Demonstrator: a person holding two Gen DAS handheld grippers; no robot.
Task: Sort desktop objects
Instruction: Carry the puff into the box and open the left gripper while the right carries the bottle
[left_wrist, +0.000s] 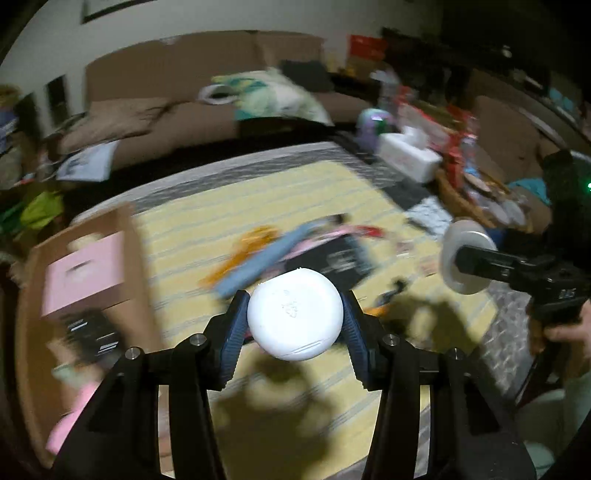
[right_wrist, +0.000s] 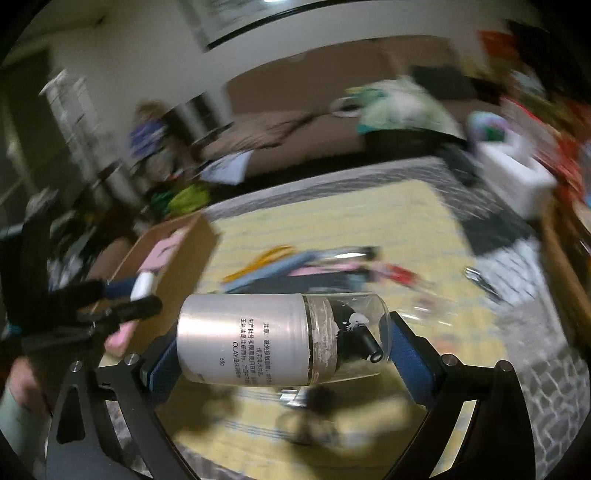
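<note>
My left gripper (left_wrist: 295, 317) is shut on a white round case (left_wrist: 295, 314) and holds it above the yellow striped cloth (left_wrist: 325, 184). My right gripper (right_wrist: 280, 343) is shut on a silver Olay pump bottle (right_wrist: 243, 339) with a clear cap, held sideways across the blue pads. The bottle also shows end-on at the right of the left wrist view (left_wrist: 467, 262). The left gripper with the white case shows at the left of the right wrist view (right_wrist: 142, 286). A blurred pile of orange scissors (left_wrist: 255, 236), a blue strip and pink and black items lies mid-cloth.
A cardboard box (left_wrist: 125, 236) at the left holds a pink box (left_wrist: 83, 273) and dark items. A white tissue box (left_wrist: 410, 155), red packets and a wicker basket crowd the right edge. A brown sofa (left_wrist: 177, 110) stands behind the table.
</note>
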